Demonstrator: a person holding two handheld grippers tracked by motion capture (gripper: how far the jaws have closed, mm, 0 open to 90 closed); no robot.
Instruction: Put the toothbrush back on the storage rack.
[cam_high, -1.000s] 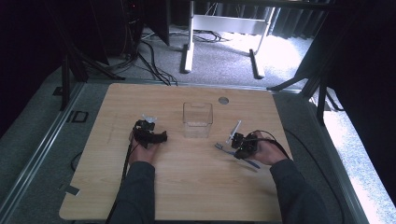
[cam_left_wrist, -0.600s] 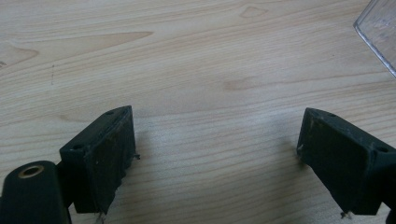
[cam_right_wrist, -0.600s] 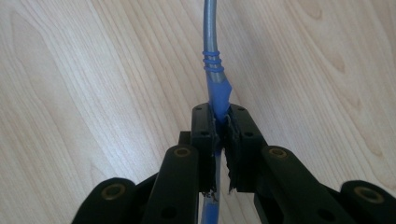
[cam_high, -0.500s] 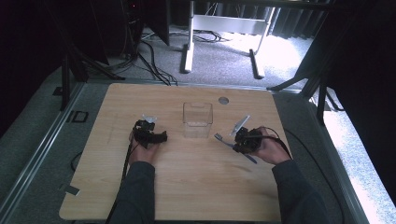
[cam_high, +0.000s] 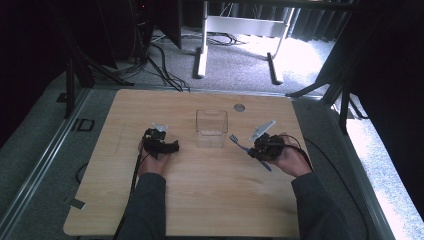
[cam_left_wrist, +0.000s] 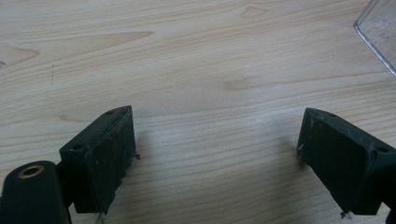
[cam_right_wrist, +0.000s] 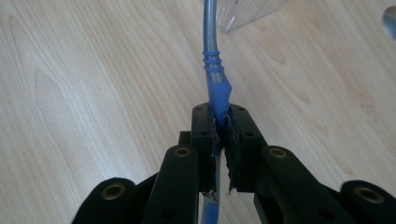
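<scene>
The blue-handled metal fork (cam_right_wrist: 214, 74) is already gripped by the closed right tongs (cam_right_wrist: 221, 122) and must be dropped into the clear plastic box (cam_high: 211, 128) at ten o'clock, while the left tongs (cam_left_wrist: 215, 154) are held open and empty.

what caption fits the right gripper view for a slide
Right tongs shut on a blue-handled fork, its metal neck pointing toward the clear container.

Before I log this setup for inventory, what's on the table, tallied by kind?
Clear plastic containers: 1, the clear container at mid-table.
Forks: 1, the blue-handled fork, clamped in the right gripper.
Handheld grippers: 2, that one and the left gripper, its jaws apart with nothing between them.
Round metal inserts in the tabletop: 1, the grey disc.
Total: 5
</scene>
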